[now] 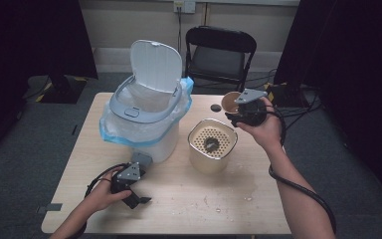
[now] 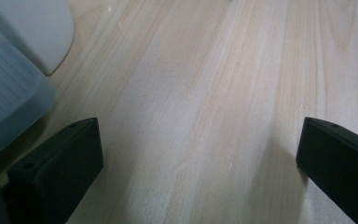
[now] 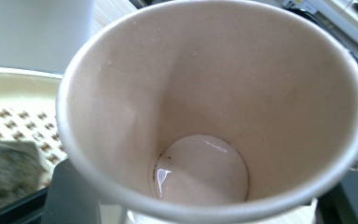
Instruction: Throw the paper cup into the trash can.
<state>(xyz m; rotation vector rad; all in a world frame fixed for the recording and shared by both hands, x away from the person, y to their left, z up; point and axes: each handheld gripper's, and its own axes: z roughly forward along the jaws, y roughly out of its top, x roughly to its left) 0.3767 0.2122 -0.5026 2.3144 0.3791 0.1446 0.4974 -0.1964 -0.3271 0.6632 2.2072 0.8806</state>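
From the high view, a person is holding the right gripper (image 1: 239,110) up in the air, above the far right part of the wooden table (image 1: 229,199). It is pinching a brown paper cup (image 1: 230,102), which is tipping on its side with its mouth facing left. Just below and to the left of the cup, a cream bin with a holey top (image 1: 212,145) is standing on the table, and a dark wet lump (image 1: 211,144) is lying in the middle of the holes. A big white trash can (image 1: 146,112) with its lid standing up and a blue-edged bag inside is sitting to the left of the cream bin. A small dark round thing (image 1: 216,107) is lying on the table near the cup. The left gripper (image 1: 135,195) is resting low at the near left of the table, close to the trash can.

In the left gripper view, the two black jaws are standing wide apart with bare table (image 2: 205,93) between them. The trash can (image 2: 14,74) is showing at the left edge.

In the right gripper view, the paper cup (image 3: 205,93) is sitting right up close, held between the jaws. A little wet shine is showing on its bottom. The holey top (image 3: 9,116) and the dark lump (image 3: 4,163) are peeking out at the left.
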